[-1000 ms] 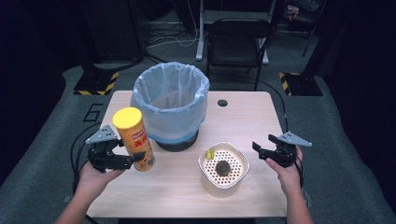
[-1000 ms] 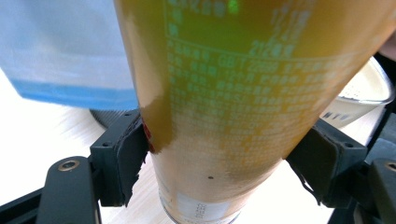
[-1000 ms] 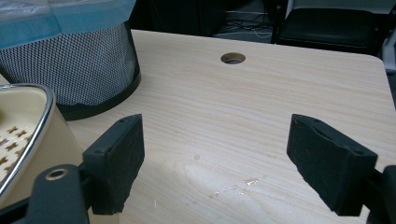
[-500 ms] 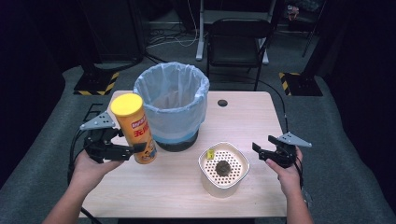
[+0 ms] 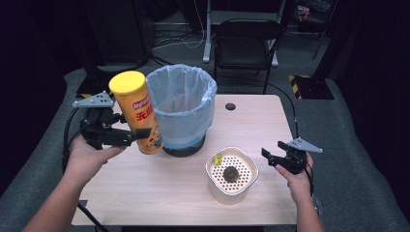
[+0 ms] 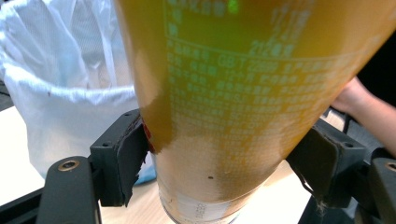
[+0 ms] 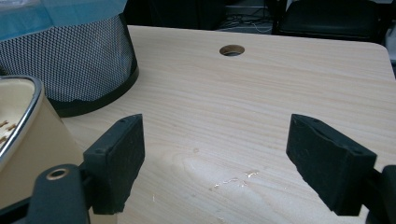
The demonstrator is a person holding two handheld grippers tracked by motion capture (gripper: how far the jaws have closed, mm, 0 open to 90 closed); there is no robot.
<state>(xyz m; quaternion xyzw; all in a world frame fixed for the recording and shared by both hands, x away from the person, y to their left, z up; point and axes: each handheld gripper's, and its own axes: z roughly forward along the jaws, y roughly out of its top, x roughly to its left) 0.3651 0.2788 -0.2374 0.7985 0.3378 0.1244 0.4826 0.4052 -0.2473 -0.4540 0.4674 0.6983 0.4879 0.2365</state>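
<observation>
1. The left hand-held gripper (image 5: pixel 126 137) pinches a yellow chip can (image 5: pixel 136 112) low on its body; in the left gripper view both black pads press on the can's sides (image 6: pixel 224 116).
2. The can is clear of the worktop (image 5: pixel 159 188), tilted with its yellow lid toward the person's left, and its lower part is just beside the bin (image 5: pixel 181 108).
3. The bin stands at the middle of the worktop's far half, lined with a pale blue bag (image 6: pixel 60 88) folded over its rim; its black mesh wall shows in the right gripper view (image 7: pixel 70 60).
4. The right hand-held gripper (image 5: pixel 271 157) is held low at the worktop's right edge, jaws spread with nothing between them; bare wood shows between the pads (image 7: pixel 215 154).
5. A cream container (image 5: pixel 231 175) with a perforated top stands just left of that gripper, with a dark lump and a small yellow bit on it.
6. A round hole (image 5: pixel 230 106) lies in the worktop behind the bin, to its right.
</observation>
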